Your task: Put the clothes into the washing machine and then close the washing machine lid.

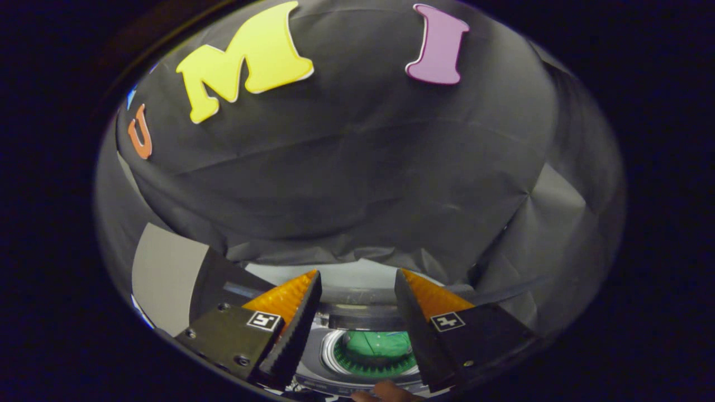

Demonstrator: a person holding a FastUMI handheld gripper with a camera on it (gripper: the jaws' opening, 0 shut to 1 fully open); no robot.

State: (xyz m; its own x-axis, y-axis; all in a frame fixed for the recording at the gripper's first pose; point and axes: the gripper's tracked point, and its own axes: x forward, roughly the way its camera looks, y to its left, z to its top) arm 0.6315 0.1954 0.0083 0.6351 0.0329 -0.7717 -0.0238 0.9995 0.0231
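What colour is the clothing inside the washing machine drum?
Green clothing, seen in the gripper view between the open gripper fingers.

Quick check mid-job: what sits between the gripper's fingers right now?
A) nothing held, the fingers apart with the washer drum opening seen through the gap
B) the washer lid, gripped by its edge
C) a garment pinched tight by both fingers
A: the gripper is open, holding nothing, and through the gap shows the washing machine drum opening with green cloth inside.
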